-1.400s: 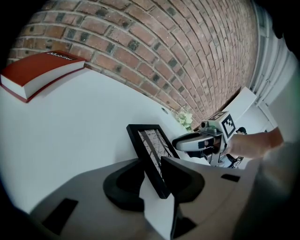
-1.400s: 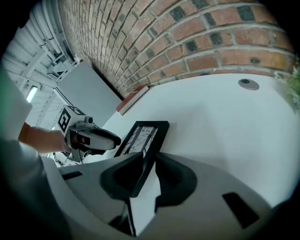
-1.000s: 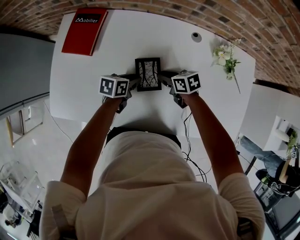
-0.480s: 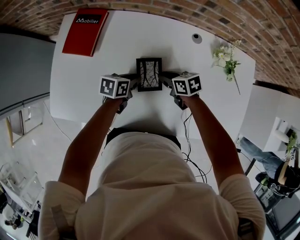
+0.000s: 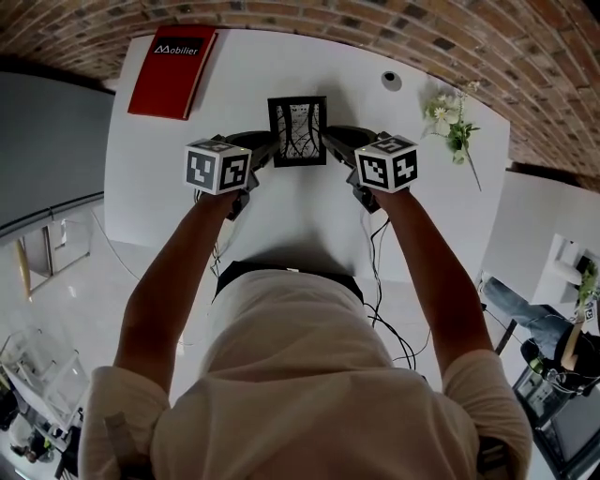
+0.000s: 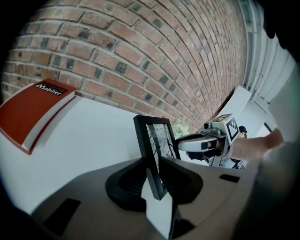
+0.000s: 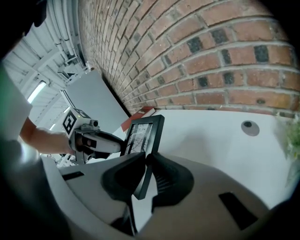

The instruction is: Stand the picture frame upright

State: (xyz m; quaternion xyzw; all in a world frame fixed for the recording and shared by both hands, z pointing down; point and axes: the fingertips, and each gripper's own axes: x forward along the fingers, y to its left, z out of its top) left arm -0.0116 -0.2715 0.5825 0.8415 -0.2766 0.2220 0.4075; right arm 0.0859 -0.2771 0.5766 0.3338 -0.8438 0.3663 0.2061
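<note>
Nearest, a pale shirt [image 5: 291, 375], with two bare forearms reaching forward and drawing together over a white table [image 5: 281, 216]. Ahead of the left forearm [image 5: 169, 281], the left gripper [image 5: 270, 150], angled down and inward. Has just been closing its jaws and now pinches the left edge of the picture frame [image 5: 298, 131]. Ahead of the right forearm [image 5: 422, 272], the right gripper [image 5: 328, 142], mirrored, with jaws clamped on the frame's right edge. On top of each, a marker cube in black and white.

Between the two grippers, over the middle of the table, the frame in portrait format. Long axis close to upright, top leaning a little away, glass face turned toward the person. Shows black branching lines on white inside a black border. Cannot tell whether the lower edge touches the table.

Farther off, at the far left corner, a red book [image 5: 172, 64] lying flat, with "Mobilier" in white on its cover beside a small white logo. Toward the far right, a sprig of white flowers [image 5: 453, 117] and a small round grey disc [image 5: 392, 80], well apart from the frame. Behind everything, a brick wall [image 5: 375, 23].
</note>
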